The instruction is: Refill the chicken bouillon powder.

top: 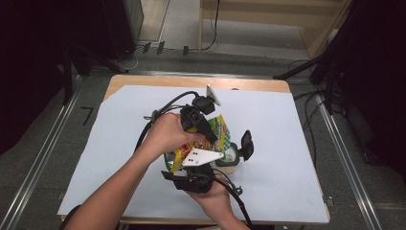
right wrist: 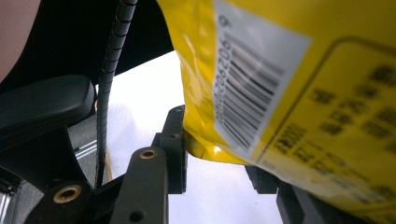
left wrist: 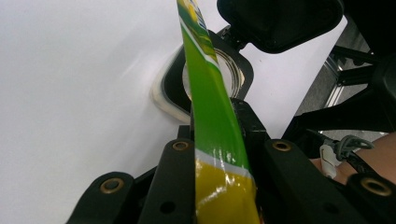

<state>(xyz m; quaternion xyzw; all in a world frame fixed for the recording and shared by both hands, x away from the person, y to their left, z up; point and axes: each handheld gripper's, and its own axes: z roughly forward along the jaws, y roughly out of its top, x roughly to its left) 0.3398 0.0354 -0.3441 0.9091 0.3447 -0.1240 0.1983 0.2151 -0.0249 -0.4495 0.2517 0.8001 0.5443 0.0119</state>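
Snack bag (top: 218, 130), yellow and green, is held up over the middle of the white sheet (top: 119, 158), between both grippers; in the high view its long axis runs from about 7 o'clock to 1 o'clock, green printed end toward 1 o'clock. In the left gripper view the bag (left wrist: 212, 116) appears edge-on as a thin green strip going up toward 12 o'clock, yellow seam at the bottom, and the left gripper (top: 194, 120) has its jaws pressed onto that edge, pinching it. In the right gripper view the yellow back of the bag (right wrist: 299, 84), with its barcode label, fills the upper right; the right gripper (top: 194, 179) has one jaw touching the bag's lower corner, the other jaw covered by the bag, so jaws sit either side of it, and whether they press cannot be told. Print on the bag is blurred, unreadable. The left hand (top: 165, 136) and the grey plate (top: 201, 157) cover much of the bag from above. A roll of tape (top: 230, 158) lies on the sheet just at 3 o'clock of the bag, partly behind a black jaw; it shows behind the strip in the left gripper view (left wrist: 236, 74). Wooden table (top: 191, 80) edge shows at 12 o'clock
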